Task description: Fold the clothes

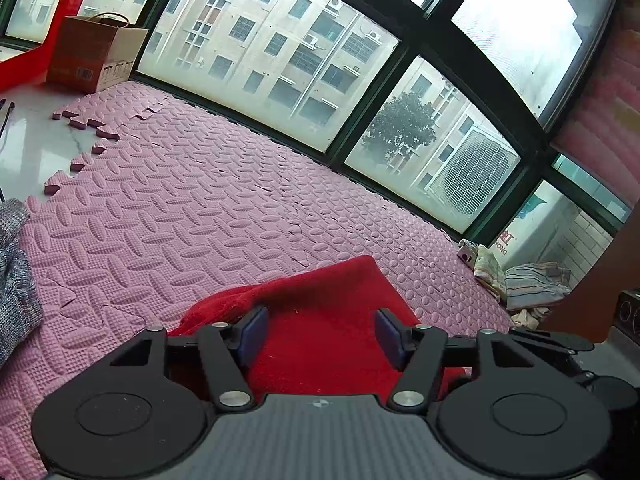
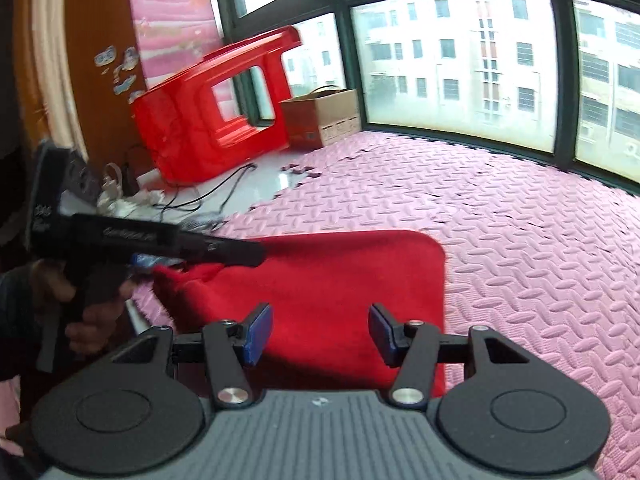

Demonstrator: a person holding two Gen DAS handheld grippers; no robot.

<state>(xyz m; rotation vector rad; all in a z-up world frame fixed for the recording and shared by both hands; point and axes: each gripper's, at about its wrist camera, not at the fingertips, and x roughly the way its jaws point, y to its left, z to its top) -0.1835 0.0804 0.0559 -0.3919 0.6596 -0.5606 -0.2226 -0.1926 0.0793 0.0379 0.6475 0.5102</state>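
A red cloth lies folded flat on the pink foam mat, with a bunched fold along its left side. My left gripper hovers just over it, jaws wide apart, nothing between the blue pads. In the right wrist view the same red cloth shows as a rounded rectangle. My right gripper stands open over its near edge. The left gripper, held by a hand, reaches in from the left above the cloth's rumpled left edge.
A grey knit garment lies at the mat's left edge. Striped clothes are piled by the window at right. A red plastic stool lies on its side beside a cardboard box. Cables trail on the white floor.
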